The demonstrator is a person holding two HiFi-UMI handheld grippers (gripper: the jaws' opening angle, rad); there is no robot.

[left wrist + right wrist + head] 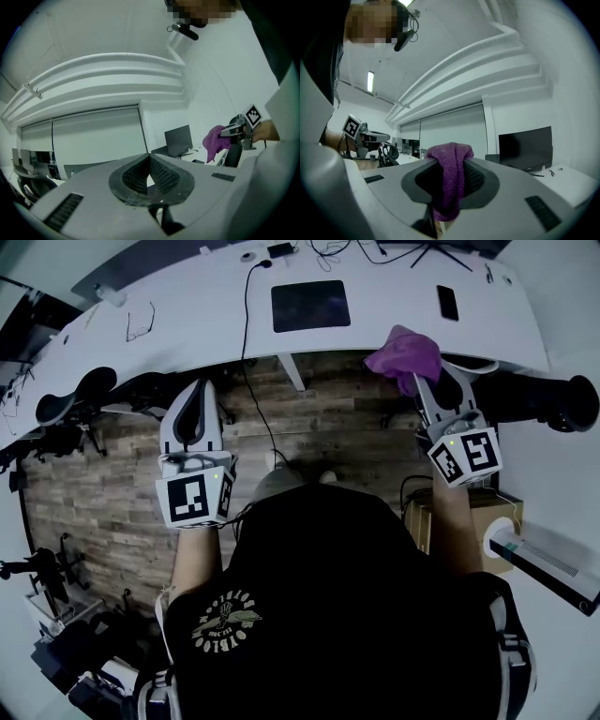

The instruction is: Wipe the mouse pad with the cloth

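A dark rectangular mouse pad (310,305) lies on the white desk (394,324) ahead of me. My right gripper (424,382) is raised near the desk's front edge, to the right of the pad, shut on a purple cloth (405,354) that bunches over its tips. In the right gripper view the cloth (449,180) hangs pinched between the jaws. My left gripper (194,401) is held up over the wooden floor, short of the desk, jaws closed together with nothing in them (149,174). The left gripper view also catches the cloth (213,142) off to the right.
On the desk lie a black phone (447,302), eyeglasses (141,322) and cables (249,306). Black office chairs (75,395) stand at left, another (553,401) at right. A cardboard box (469,512) and a white device (548,554) sit by my right side.
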